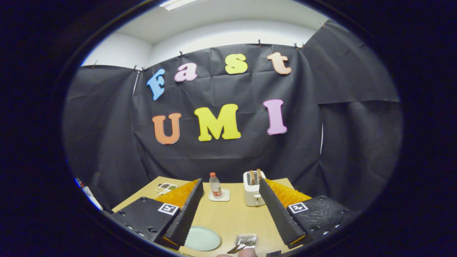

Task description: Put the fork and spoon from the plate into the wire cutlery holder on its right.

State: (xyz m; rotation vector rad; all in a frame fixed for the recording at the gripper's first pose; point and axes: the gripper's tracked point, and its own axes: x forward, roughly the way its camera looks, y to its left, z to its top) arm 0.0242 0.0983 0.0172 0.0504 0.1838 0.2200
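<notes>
Gripper is hovering over the tabletop with its fingers spread wide and nothing lying between them. At the near edge, between the fingers, a pale green plate is sitting beside the left finger; what it is carrying cannot be told. Just to its right the wire cutlery holder is resting, with a utensil handle leaning out toward the near-left; fork or spoon cannot be told. Beyond the fingers, a bottle is standing upright on a white coaster. A white toaster is holding two slices upright in its slots. A small dish is sitting near the far-left corner.
</notes>
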